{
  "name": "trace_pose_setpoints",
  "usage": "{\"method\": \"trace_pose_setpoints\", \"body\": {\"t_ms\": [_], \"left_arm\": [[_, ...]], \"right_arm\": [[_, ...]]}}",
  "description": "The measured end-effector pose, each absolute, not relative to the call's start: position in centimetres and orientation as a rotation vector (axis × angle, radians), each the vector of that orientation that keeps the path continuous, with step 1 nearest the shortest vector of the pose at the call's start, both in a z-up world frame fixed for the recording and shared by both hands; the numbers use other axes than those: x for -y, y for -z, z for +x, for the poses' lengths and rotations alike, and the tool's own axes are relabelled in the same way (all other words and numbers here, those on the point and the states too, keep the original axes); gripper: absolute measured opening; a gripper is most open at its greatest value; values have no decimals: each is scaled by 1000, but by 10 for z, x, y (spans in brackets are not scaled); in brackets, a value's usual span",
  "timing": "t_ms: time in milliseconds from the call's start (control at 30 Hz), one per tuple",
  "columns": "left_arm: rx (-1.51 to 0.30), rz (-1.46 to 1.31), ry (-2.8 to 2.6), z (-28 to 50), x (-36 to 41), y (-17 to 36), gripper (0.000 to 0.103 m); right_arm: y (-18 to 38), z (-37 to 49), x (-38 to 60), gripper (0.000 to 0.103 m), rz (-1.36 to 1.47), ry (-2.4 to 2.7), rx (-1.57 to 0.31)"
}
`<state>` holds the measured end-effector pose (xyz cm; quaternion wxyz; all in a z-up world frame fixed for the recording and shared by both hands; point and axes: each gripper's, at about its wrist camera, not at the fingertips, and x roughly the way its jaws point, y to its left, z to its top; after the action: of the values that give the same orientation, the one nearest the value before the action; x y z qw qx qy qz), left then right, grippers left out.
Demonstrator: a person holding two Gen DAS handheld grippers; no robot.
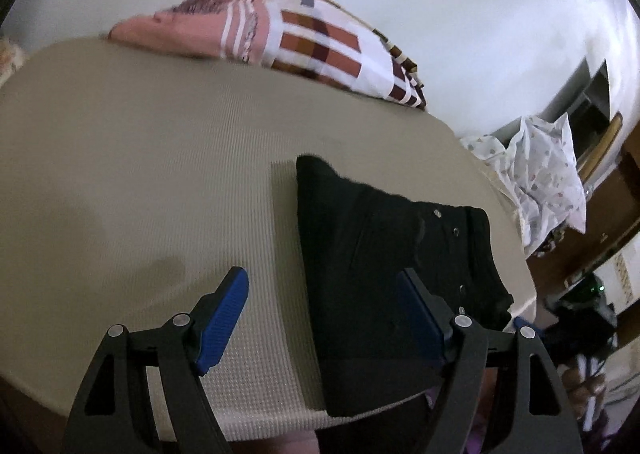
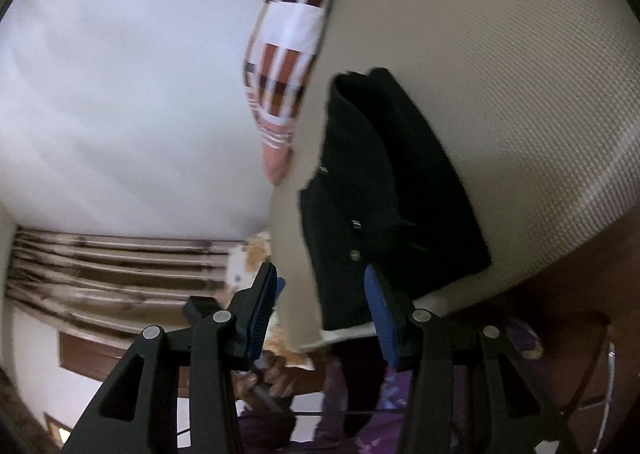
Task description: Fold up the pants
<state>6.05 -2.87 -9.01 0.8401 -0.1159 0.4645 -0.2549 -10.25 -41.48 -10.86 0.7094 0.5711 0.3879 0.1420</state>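
The black pants (image 1: 380,262) lie folded into a compact stack near the front right of the beige bed surface (image 1: 160,174), with metal buttons showing on top. My left gripper (image 1: 324,318) is open just above the near left edge of the stack, and nothing is between its blue pads (image 1: 222,318). In the right wrist view the pants (image 2: 384,190) lie at the bed's edge. My right gripper (image 2: 324,306) is open at the near end of the stack, empty.
A checked pillow (image 1: 320,46) lies at the far side of the bed and also shows in the right wrist view (image 2: 292,54). A white patterned cloth (image 1: 548,182) hangs beyond the bed's right edge. Striped curtains (image 2: 120,270) hang on the wall.
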Motion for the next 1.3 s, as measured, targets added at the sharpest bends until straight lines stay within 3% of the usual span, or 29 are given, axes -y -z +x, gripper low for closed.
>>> {"method": "trace_pose_setpoints", "body": {"t_ms": [267, 467, 600, 700, 900, 1000, 1300], "left_arm": [[-1012, -249, 577, 54, 37, 99, 77], [-1024, -248, 582, 52, 41, 103, 77], [-1041, -262, 578, 53, 38, 102, 77], [-1016, -268, 570, 52, 34, 98, 77], [-1033, -274, 569, 53, 35, 101, 77], [-1044, -269, 569, 52, 37, 103, 77], [-1023, -266, 564, 49, 36, 99, 77]], "right_arm": [[111, -91, 406, 50, 1162, -193, -876], [105, -77, 388, 65, 1041, -150, -871], [106, -80, 388, 64, 1038, -130, -888], [117, -89, 401, 53, 1142, -120, -899], [122, -79, 402, 54, 1187, -89, -881], [111, -69, 390, 14, 1023, -50, -886], [71, -101, 392, 11, 1011, -106, -786]]}}
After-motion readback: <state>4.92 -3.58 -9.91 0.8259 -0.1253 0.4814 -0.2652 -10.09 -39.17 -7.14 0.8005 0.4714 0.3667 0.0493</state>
